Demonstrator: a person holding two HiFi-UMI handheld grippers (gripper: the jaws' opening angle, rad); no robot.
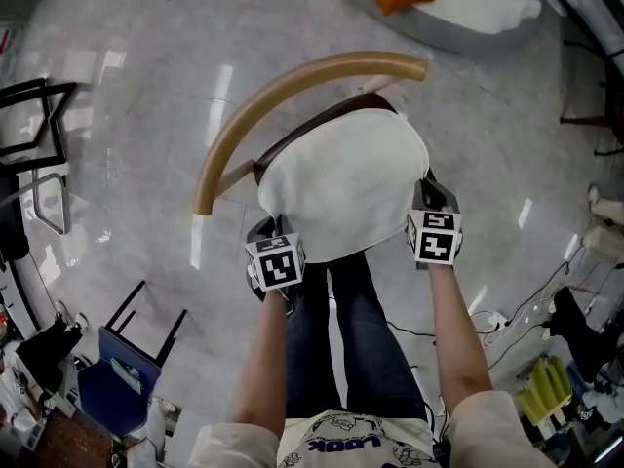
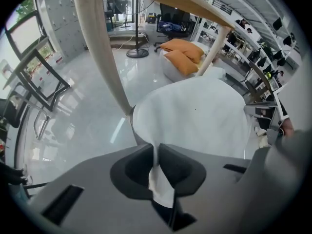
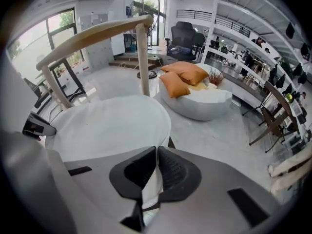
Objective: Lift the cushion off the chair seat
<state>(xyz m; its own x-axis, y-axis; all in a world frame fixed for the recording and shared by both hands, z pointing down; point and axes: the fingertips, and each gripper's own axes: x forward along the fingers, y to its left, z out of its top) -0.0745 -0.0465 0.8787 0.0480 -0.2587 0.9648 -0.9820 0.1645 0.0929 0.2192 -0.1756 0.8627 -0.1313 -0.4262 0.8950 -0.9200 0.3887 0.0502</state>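
Spreading under everything, the glossy grey marble floor (image 1: 127, 115) carries the chair with a curved pale wooden backrest and dark brown seat (image 1: 292, 81). In the head view its rail arcs round the seat from about 8 o'clock to 1 o'clock. The front, toward 6 o'clock, is open, which is probably why the person stands there and reaches in from that side.

Over the seat lies the round white fabric cushion (image 1: 341, 178), covering nearly all of it; only a dark strip of seat shows at about 10 o'clock. Whether the cushion's underside has cleared the seat cannot be told.

The left gripper (image 2: 155, 152) grips the cushion's rim at roughly 7 o'clock and the right gripper (image 3: 156, 155) at roughly 4 o'clock. Each has its jaws clenched on a pinched fold of white fabric that runs down between the dark pads. Two holds set well apart on the near edge should keep so limp and wide a pad level as it rises, instead of letting it droop from one corner.
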